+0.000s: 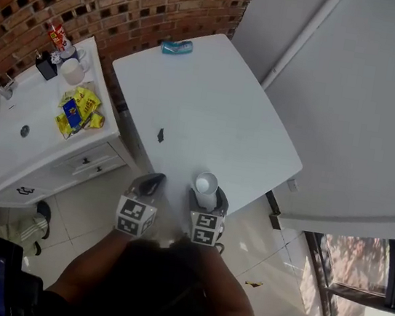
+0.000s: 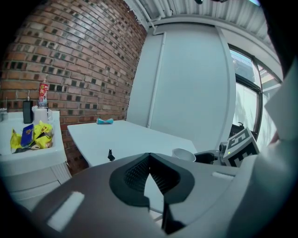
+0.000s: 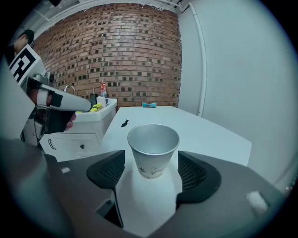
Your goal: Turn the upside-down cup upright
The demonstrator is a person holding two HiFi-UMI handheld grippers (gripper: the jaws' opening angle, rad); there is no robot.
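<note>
A white paper cup (image 1: 206,185) stands upright, mouth up, near the front edge of the white table (image 1: 205,103). In the right gripper view the cup (image 3: 153,148) sits between the two dark pads of my right gripper (image 3: 152,173), with a gap on each side, so neither pad touches it. My right gripper (image 1: 207,194) is open around the cup. My left gripper (image 1: 153,180) hovers just left of it at the table's edge, its pads (image 2: 160,176) meeting with nothing held. The left gripper view shows the cup (image 2: 183,154) off to the right.
A small black object (image 1: 160,135) lies mid-table and a teal item (image 1: 177,47) at the far edge. Left of the table stands a white sink counter (image 1: 11,126) with yellow packets (image 1: 78,110) and a mug (image 1: 72,71). A white wall (image 1: 353,103) runs along the right.
</note>
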